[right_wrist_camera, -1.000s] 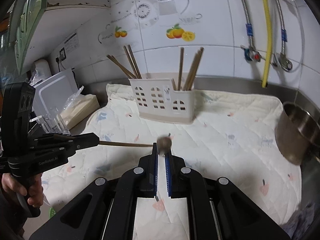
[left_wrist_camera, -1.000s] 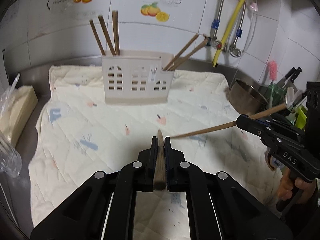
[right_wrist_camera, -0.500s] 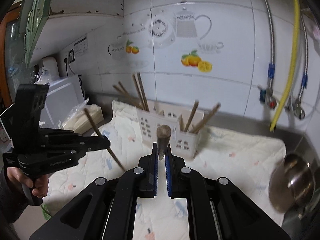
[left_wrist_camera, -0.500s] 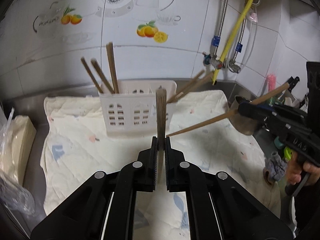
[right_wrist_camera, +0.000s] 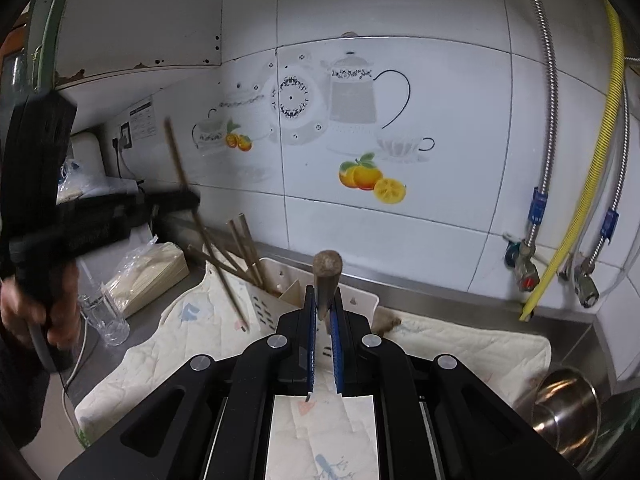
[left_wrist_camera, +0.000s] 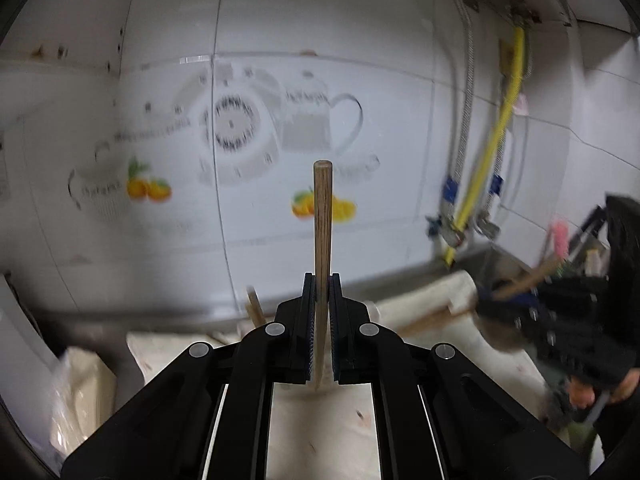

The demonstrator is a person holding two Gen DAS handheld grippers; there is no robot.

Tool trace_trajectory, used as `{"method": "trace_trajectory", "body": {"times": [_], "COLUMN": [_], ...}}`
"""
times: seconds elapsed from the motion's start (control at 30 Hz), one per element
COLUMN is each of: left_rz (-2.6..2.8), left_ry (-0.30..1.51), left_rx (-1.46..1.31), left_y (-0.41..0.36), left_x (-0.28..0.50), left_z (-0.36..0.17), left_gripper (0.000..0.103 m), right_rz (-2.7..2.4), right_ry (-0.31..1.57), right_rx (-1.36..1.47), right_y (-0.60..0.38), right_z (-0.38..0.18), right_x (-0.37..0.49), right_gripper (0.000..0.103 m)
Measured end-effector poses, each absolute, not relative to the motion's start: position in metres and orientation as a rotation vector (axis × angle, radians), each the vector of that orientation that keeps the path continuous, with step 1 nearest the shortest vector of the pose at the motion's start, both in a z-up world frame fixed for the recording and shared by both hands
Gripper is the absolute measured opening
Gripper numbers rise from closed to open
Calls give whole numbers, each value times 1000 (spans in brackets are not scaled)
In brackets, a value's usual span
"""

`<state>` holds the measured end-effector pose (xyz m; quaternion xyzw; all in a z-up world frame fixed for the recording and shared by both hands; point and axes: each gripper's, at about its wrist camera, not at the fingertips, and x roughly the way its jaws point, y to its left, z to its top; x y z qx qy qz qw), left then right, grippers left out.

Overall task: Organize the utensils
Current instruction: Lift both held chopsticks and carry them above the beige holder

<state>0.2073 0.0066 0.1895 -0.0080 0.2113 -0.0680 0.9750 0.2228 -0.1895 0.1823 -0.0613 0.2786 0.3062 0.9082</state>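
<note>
Cream quilted cloth (right_wrist_camera: 460,344) covers the steel counter and has dropped to the bottom of both wrist views, where a second ago it filled them; the tiled wall with its teapot and orange decals now takes up most of each picture. Judged from that, both hands have lifted their loads well clear of the counter and are carrying them toward the holder, so the pick-up is finished and the insertion is the step not yet done. One white slotted utensil holder (right_wrist_camera: 276,280) stands on the cloth against the wall, partly hidden behind the right gripper (right_wrist_camera: 324,308) in its own view and almost wholly hidden in the left view. Two grippers are in play, each with its jaws pressed together on one wooden chopstick. The left gripper (left_wrist_camera: 320,308) pinches the left chopstick (left_wrist_camera: 322,220) upright, where a second ago it lay nearly along the fingers. The right chopstick (right_wrist_camera: 327,276) points end-on at its camera. Count of chopsticks: two held; at least three lean in the holder's left compartment (right_wrist_camera: 244,248), and the right compartment is hidden now. One steel pot (right_wrist_camera: 568,412) sits at the cloth's right edge, and one clear glass (right_wrist_camera: 106,316) stands off its left edge.
</note>
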Motion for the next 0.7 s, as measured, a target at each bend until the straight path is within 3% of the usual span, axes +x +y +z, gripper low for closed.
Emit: {"method": "trace_trajectory", "body": {"times": [0.23, 0.7], "left_rz": [-73, -52], "left_ry": [409, 510], "left_rx": [-18, -87], "left_y": [14, 36], "left_x": [244, 281], "left_z": [196, 147], "left_gripper": [6, 6], "right_rz": [616, 594], "right_ry": [585, 673], "right_rx": [-156, -214], "right_y": [-182, -168], "right_z": [180, 153], "right_x": [240, 265], "right_gripper": [7, 7]}}
